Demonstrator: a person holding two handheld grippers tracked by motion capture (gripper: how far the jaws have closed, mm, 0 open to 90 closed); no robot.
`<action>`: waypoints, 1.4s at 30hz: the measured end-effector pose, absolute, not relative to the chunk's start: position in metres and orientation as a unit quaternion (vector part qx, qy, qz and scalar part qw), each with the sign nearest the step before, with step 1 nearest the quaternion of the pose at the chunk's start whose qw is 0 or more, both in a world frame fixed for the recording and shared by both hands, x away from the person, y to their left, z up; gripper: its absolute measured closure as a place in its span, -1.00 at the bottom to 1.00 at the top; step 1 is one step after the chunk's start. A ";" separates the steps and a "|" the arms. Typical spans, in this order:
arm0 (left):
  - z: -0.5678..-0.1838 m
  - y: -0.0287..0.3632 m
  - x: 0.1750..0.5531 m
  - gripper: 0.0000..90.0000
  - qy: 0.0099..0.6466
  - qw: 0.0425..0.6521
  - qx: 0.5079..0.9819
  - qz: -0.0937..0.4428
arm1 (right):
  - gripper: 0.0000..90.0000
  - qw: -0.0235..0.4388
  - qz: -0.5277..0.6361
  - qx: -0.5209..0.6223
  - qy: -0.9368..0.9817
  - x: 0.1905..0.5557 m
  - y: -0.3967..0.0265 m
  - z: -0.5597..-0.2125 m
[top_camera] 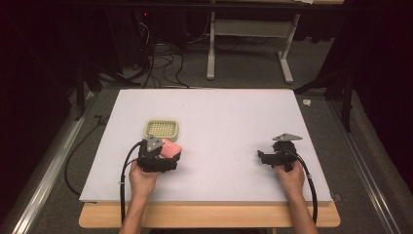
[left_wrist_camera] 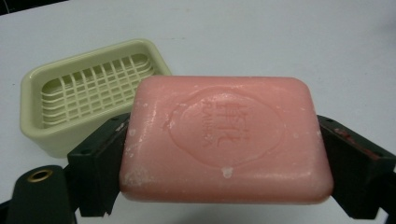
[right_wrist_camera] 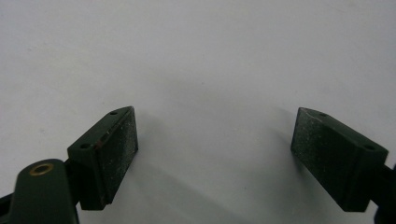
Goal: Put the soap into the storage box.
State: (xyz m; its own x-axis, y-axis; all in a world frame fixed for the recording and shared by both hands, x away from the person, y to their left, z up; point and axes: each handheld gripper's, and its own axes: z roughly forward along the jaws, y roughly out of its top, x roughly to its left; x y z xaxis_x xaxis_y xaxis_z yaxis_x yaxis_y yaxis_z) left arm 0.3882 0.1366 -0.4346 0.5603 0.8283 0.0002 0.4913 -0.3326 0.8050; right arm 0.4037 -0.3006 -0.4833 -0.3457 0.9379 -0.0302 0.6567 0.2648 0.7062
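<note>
A pink bar of soap (left_wrist_camera: 224, 140) with an embossed oval stamp is clamped by its short ends between the two black jaws of my left gripper (left_wrist_camera: 219, 154). From above, the soap (top_camera: 170, 148) and the left gripper (top_camera: 168, 155) sit just in front of a pale green soap dish (top_camera: 162, 128) with a grid bottom. That dish (left_wrist_camera: 88, 93) holds nothing and lies beyond the soap, to its left. My right gripper (top_camera: 263, 157) rests at the right of the white board, open, with bare white surface between its pads (right_wrist_camera: 116, 149).
The white board (top_camera: 219, 117) covers a wooden table top. Behind the far edge are cables and a grey table frame (top_camera: 248, 44) on the carpet. Metal rails run along both sides of the table.
</note>
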 end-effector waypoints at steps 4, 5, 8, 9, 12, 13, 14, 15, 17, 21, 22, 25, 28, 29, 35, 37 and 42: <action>-0.434 0.141 0.391 -0.69 0.426 0.398 0.784 0.211 | -0.66 0.230 0.306 0.524 0.761 0.404 -0.301 -0.483; -0.433 0.141 0.392 -0.69 0.428 0.397 0.784 0.212 | -0.66 0.230 0.306 0.524 0.761 0.404 -0.301 -0.483; -0.430 0.143 0.394 -0.69 0.429 0.396 0.783 0.215 | -0.66 0.230 0.306 0.524 0.761 0.404 -0.301 -0.483; -0.429 0.144 0.394 -0.69 0.429 0.397 0.783 0.216 | -0.66 0.230 0.306 0.524 0.761 0.404 -0.301 -0.483; -0.425 0.145 0.397 -0.69 0.431 0.398 0.780 0.217 | -0.66 0.230 0.306 0.524 0.761 0.404 -0.301 -0.483; -0.423 0.145 0.398 -0.69 0.433 0.399 0.779 0.217 | -0.66 0.230 0.306 0.524 0.761 0.404 -0.301 -0.483; -0.422 0.145 0.398 -0.69 0.433 0.398 0.779 0.218 | -0.66 0.230 0.306 0.524 0.761 0.404 -0.301 -0.483; -0.421 0.145 0.399 -0.69 0.433 0.396 0.779 0.219 | -0.66 0.229 0.306 0.524 0.761 0.404 -0.301 -0.483; -0.419 0.145 0.400 -0.69 0.432 0.397 0.779 0.220 | -0.66 0.229 0.306 0.524 0.761 0.404 -0.301 -0.483; -0.417 0.145 0.405 -0.69 0.435 0.396 0.778 0.222 | -0.66 0.230 0.306 0.524 0.761 0.404 -0.301 -0.483; -0.416 0.146 0.406 -0.69 0.435 0.398 0.777 0.219 | -0.66 0.230 0.306 0.524 0.761 0.404 -0.301 -0.483; -0.415 0.146 0.409 -0.69 0.439 0.395 0.776 0.219 | -0.66 0.229 0.306 0.524 0.761 0.404 -0.301 -0.483; -0.414 0.147 0.412 -0.69 0.441 0.392 0.776 0.222 | -0.66 0.230 0.306 0.524 0.761 0.404 -0.301 -0.483; -0.413 0.146 0.412 -0.69 0.442 0.391 0.776 0.224 | -0.66 0.230 0.306 0.524 0.761 0.404 -0.301 -0.483; -0.411 0.149 0.417 -0.69 0.448 0.397 0.770 0.223 | -0.66 0.230 0.306 0.524 0.761 0.404 -0.301 -0.483; -0.412 0.150 0.420 -0.69 0.453 0.398 0.766 0.222 | -0.66 0.230 0.306 0.524 0.761 0.404 -0.301 -0.483; -0.414 0.153 0.425 -0.69 0.461 0.392 0.765 0.220 | -0.66 0.230 0.306 0.524 0.761 0.404 -0.301 -0.483</action>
